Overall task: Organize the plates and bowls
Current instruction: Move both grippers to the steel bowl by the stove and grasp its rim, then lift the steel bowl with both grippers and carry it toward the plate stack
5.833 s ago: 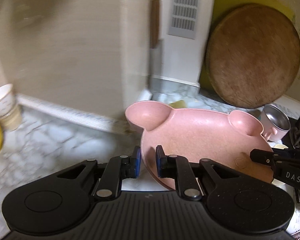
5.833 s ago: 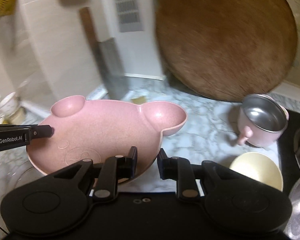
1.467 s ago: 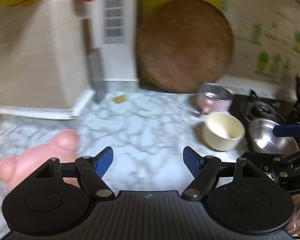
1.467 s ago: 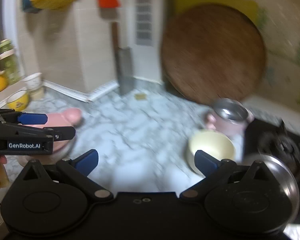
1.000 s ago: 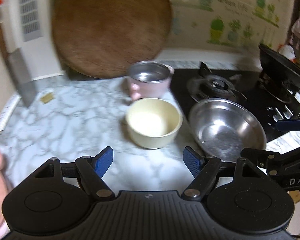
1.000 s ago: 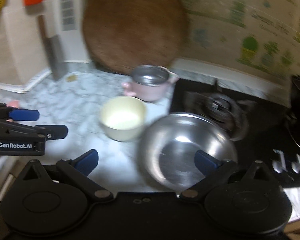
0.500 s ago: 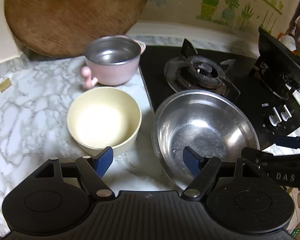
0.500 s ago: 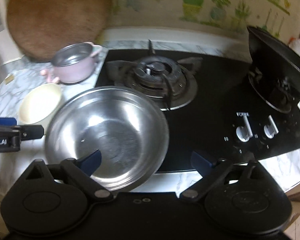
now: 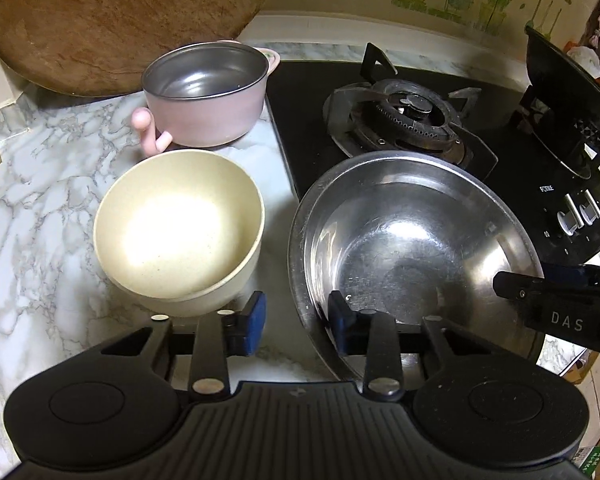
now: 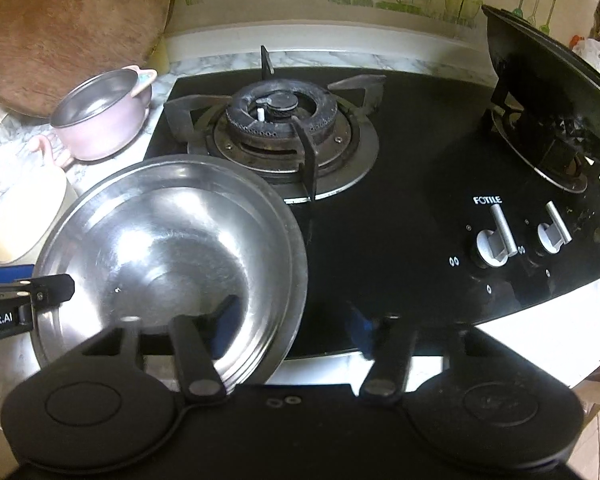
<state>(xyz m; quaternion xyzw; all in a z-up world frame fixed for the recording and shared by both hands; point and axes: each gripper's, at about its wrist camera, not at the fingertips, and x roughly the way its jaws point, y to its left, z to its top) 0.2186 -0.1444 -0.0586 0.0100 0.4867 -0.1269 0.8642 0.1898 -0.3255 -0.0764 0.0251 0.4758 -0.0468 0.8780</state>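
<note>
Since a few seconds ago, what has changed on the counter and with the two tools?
Both tools let go of the pink plate and swung right to the steel bowl. The left tool and right tool now straddle its rim, jaws closing. The cream bowl and pink pot stayed put.

Bowl [image 9: 178, 224] left of basin [image 9: 412, 248], pot [image 9: 206, 94] behind.

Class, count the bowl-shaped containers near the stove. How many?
3: steel bowl overlapping the stove's edge, cream bowl on the marble beside it, pink pot behind that. Others may lie outside view.
</note>
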